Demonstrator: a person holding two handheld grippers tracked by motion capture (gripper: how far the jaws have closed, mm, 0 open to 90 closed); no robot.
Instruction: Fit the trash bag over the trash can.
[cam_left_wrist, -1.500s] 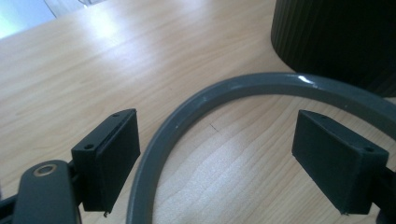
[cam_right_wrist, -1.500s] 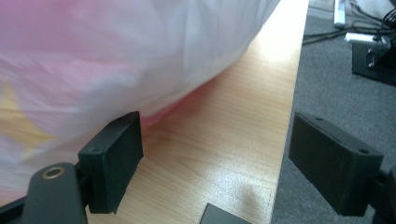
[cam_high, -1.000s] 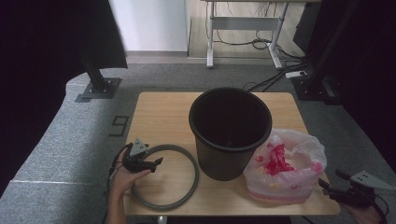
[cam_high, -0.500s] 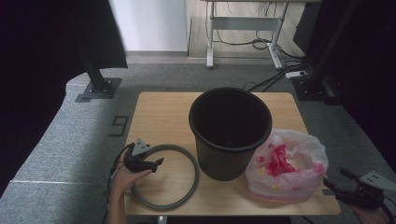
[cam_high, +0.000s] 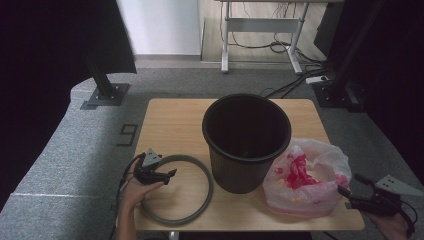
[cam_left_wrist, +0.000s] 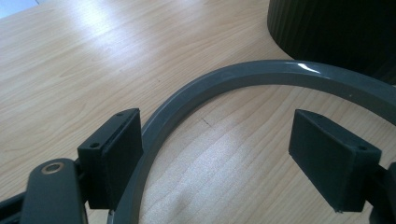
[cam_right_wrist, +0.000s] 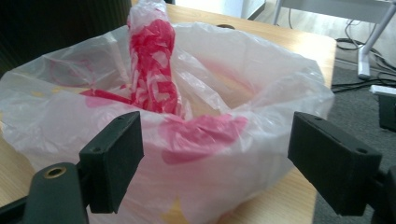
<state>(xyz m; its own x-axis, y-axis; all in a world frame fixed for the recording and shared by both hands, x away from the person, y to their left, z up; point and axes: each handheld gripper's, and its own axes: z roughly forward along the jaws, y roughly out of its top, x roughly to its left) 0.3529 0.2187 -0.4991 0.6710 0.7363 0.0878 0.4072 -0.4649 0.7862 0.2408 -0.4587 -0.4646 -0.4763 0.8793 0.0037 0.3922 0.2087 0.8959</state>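
A black ribbed bin (cam_high: 246, 140) stands upright mid-table. To its left a grey plastic ring (cam_high: 180, 187) lies flat on the wood. My left gripper (cam_high: 167, 174) is open over the ring's left arc. In the left gripper view the ring (cam_left_wrist: 261, 74) curves past the left pad (cam_left_wrist: 114, 154), and nothing is between the jaws of the gripper (cam_left_wrist: 224, 158). A white plastic bag with red print (cam_high: 305, 177) sits crumpled to the right of the bin. My right gripper (cam_high: 350, 192) is open just off the bag's right side. The bag (cam_right_wrist: 187, 107) lies ahead of that gripper (cam_right_wrist: 219, 163).
The wooden table (cam_high: 175, 125) is small; the bag and ring sit close to its front edge. The bin wall (cam_left_wrist: 336, 32) rises just beyond the ring. On the grey floor are a stand base (cam_high: 105, 95), a desk frame (cam_high: 260, 25) and cables.
My right gripper dipped slightly and came back close to the bag's right side. The left gripper, ring, bin and bag have stayed put.
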